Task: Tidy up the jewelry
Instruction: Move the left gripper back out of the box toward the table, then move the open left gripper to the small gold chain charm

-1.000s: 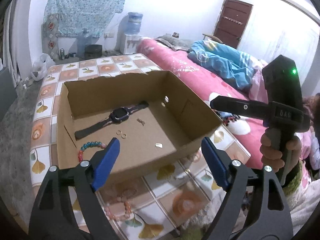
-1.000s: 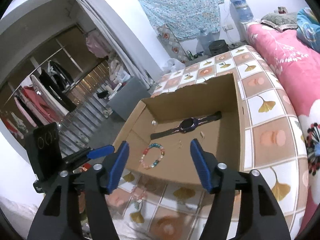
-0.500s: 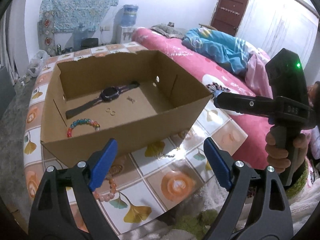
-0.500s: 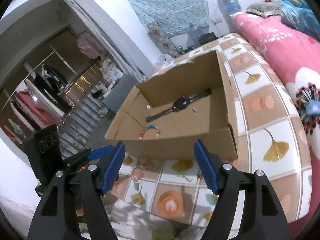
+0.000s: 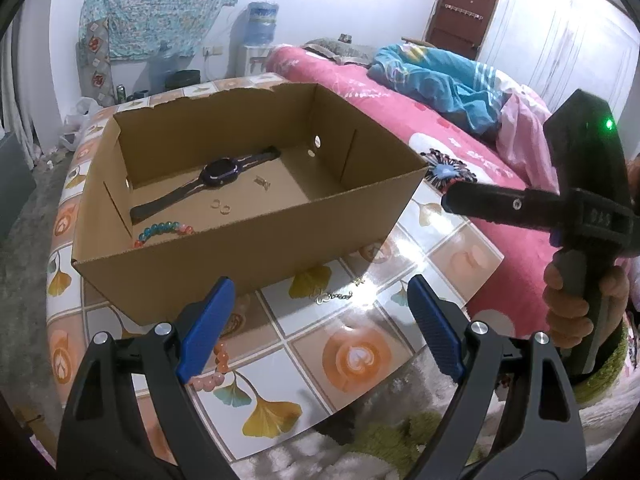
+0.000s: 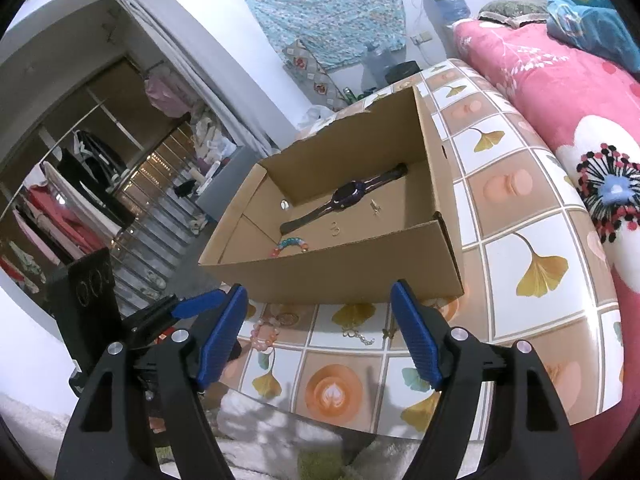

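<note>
An open cardboard box [image 5: 256, 240] [image 6: 344, 276] stands on a tiled table. Inside lie a dark watch [image 5: 218, 172] [image 6: 348, 194], a coloured bead bracelet [image 5: 164, 230] [image 6: 290, 245], two small gold rings [image 5: 221, 206] and a small earring [image 5: 262, 182]. On the table in front of the box lie a pink bead bracelet [image 5: 216, 368] [image 6: 264, 334] and a thin gold chain [image 5: 334, 295] [image 6: 360, 336]. My left gripper [image 5: 320, 328] is open and empty above the table's front. My right gripper [image 6: 320, 332] is open and empty, beside it.
The tiled table [image 5: 352, 356] ends close below both grippers. A pink bed [image 5: 400, 120] with a blue blanket runs along the table's right side. A water dispenser [image 5: 260, 40] stands at the far wall. A clothes rack [image 6: 60, 200] is on the left.
Both grippers have pulled back from over the box toward the table's front edge. The pink bracelet and the gold chain now show in front of the box. Both stay open.
</note>
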Demonstrator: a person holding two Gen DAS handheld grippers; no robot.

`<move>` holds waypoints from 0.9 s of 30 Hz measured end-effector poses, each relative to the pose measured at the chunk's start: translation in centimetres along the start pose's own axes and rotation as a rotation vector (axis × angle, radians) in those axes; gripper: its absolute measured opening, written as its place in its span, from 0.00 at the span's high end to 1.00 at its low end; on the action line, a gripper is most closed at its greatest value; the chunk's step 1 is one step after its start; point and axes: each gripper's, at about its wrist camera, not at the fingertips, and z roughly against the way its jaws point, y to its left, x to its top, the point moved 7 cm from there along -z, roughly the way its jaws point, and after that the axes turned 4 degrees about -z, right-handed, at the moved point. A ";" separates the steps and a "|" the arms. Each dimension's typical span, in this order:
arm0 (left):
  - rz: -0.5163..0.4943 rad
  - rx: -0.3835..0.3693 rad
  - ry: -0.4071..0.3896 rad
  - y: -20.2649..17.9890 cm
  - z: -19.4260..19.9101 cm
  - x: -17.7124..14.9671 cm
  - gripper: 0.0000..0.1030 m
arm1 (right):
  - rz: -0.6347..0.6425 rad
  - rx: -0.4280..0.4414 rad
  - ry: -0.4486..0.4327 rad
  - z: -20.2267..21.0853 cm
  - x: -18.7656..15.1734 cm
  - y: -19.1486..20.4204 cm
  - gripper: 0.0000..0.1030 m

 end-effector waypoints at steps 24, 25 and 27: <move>-0.162 0.097 0.213 -2.3 -7.3 -6.2 0.17 | -0.059 -0.073 0.107 -2.8 -4.3 -3.0 0.22; -0.161 0.098 0.219 -2.2 -7.5 -6.3 0.17 | -0.070 -0.075 0.117 -3.1 -4.7 -3.3 0.22; -0.161 0.100 0.228 -2.1 -8.0 -6.6 0.17 | -0.086 -0.075 0.126 -3.5 -5.3 -3.8 0.22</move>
